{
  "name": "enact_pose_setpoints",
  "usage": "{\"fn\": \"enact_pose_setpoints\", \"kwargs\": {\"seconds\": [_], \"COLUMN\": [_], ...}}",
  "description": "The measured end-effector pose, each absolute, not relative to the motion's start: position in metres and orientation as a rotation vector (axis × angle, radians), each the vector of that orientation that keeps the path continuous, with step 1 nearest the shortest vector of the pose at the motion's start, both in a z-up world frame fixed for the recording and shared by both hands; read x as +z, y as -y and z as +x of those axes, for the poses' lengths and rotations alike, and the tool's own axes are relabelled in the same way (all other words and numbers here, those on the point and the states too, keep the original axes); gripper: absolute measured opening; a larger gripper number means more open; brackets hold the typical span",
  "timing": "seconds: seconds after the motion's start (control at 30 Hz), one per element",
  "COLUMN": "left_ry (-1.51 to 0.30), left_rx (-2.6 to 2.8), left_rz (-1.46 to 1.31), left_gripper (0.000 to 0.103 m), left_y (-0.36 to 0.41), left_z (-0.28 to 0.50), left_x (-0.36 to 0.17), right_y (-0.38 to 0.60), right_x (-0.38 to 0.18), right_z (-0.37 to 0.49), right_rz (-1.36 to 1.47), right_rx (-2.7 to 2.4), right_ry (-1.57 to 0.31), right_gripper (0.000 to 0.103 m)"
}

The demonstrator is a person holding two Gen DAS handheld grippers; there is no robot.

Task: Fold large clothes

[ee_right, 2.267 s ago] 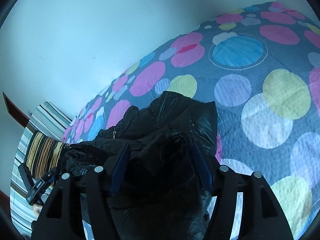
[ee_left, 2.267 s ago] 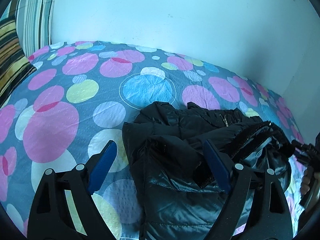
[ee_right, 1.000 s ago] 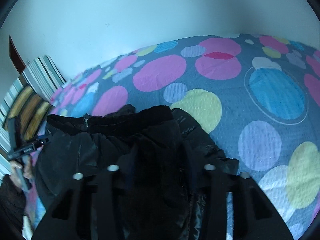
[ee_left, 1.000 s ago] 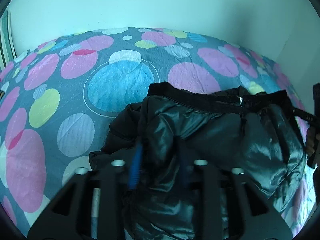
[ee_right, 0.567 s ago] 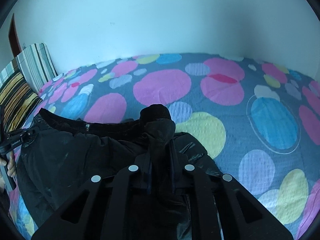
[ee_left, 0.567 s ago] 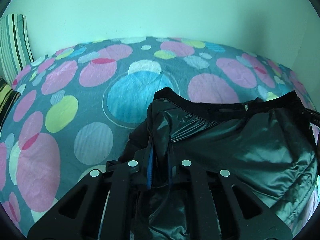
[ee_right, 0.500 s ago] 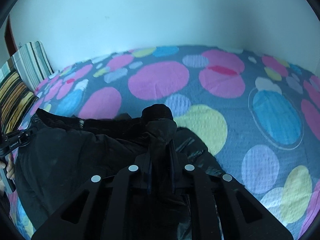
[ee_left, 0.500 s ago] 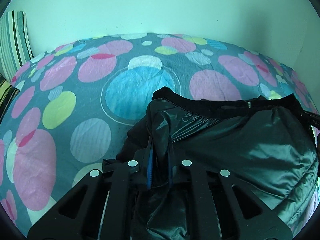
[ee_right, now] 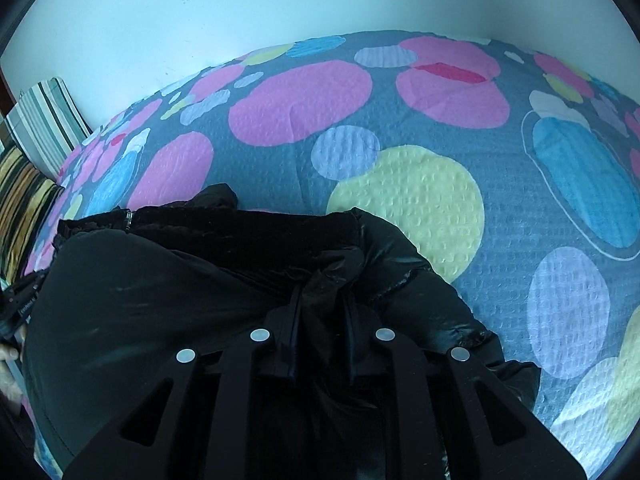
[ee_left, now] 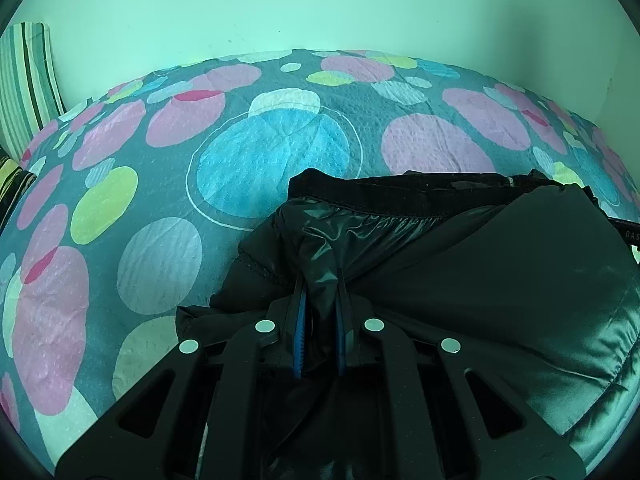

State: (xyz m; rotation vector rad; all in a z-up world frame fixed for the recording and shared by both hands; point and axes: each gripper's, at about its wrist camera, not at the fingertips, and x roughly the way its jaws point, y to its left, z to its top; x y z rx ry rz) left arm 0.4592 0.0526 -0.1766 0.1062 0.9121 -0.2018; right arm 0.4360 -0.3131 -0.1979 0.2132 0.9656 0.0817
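A black shiny puffer jacket [ee_left: 500,264] is stretched out over the bed; it also shows in the right wrist view [ee_right: 152,296]. Its dark collar band runs across the top edge. My left gripper [ee_left: 320,280] is shut on a pinch of the jacket's left shoulder fabric. My right gripper [ee_right: 322,296] is shut on a pinch of the jacket's right shoulder fabric. The jacket hangs taut between the two grippers. The other gripper shows at the right edge of the left wrist view [ee_left: 628,234] and at the left edge of the right wrist view [ee_right: 20,300].
The bed cover [ee_left: 260,160] is grey with big pink, blue and yellow circles; it also shows in the right wrist view [ee_right: 420,200]. Striped pillows [ee_left: 24,80] lie at the left; they also show in the right wrist view [ee_right: 36,140]. A pale wall runs behind the bed.
Both grippers went from open over the crumpled jacket to shut on its shoulders. They have pulled apart and the jacket is now spread taut and lower toward the bed.
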Motion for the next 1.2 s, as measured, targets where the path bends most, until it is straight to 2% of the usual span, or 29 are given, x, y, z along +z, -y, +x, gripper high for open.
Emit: {"fn": "enact_pose_setpoints", "kwargs": {"seconds": [0.03,0.13,0.2,0.27,0.43,0.5,0.8,1.07,1.2], "left_ry": [-0.912,-0.909,-0.895,-0.881,-0.886,-0.895,-0.898,-1.007,-1.024], "left_rx": [-0.201,-0.179,-0.166,-0.15,-0.156,-0.17,-0.164,-0.23,-0.275], "left_rz": [0.098,0.069,0.065,0.054,-0.038,-0.078,-0.117,-0.316,-0.32], "left_gripper": [0.012,0.024,0.048,0.061,0.08,0.083,0.091,0.092,0.092], "left_y": [-0.054,-0.063,-0.069,-0.077,-0.097,-0.103,-0.119,-0.128,-0.116], "left_z": [0.458,0.448,0.437,0.419,0.374,0.356,0.302,0.309,0.317], "left_x": [-0.174,-0.163,-0.157,-0.149,-0.14,-0.14,-0.147,-0.171,-0.176], "right_y": [0.314,0.317,0.319,0.321,0.322,0.325,0.334,0.342,0.347], "right_x": [-0.197,-0.186,-0.176,-0.166,-0.149,-0.147,-0.163,-0.188,-0.202], "right_z": [0.436,0.428,0.416,0.4,0.352,0.326,0.254,0.245,0.254], "right_rz": [0.218,0.236,0.258,0.291,0.291,0.308,0.412,0.518,0.6], "right_rx": [0.082,0.087,0.086,0.092,0.073,0.07,0.045,0.039,0.062], "right_ry": [-0.964,-0.939,-0.91,-0.872,-0.83,-0.818,-0.842,-0.87,-0.897], "right_gripper": [0.017,0.024,0.04,0.05,0.053,0.06,0.063,0.071,0.075]}}
